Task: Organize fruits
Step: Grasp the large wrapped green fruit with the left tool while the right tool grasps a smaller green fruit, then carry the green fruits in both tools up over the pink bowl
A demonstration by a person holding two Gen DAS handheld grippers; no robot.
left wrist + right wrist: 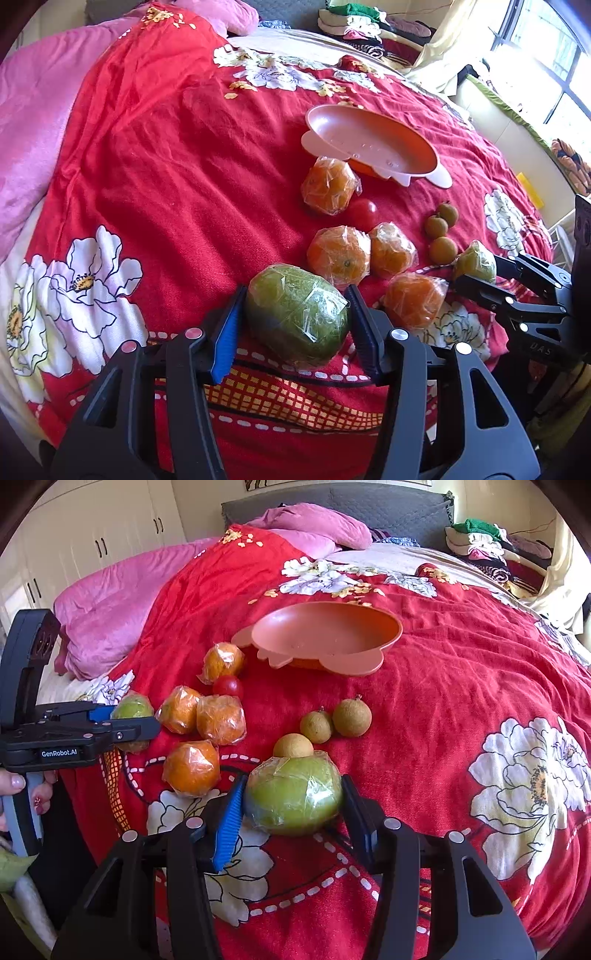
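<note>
Both grippers were clamped on film-wrapped green fruit lying on the red bedspread (155, 177): left gripper (297, 314) on one, right gripper (293, 799) on another. Wrap likely slippery; hold at widest girth advised.

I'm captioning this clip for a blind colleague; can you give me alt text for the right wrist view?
The right gripper clamps a green wrapped fruit on a red flowered bedspread. Behind it lie three small brown fruits, wrapped oranges, a red tomato and an empty pink bowl; at left, the left gripper grips another green fruit.
</note>
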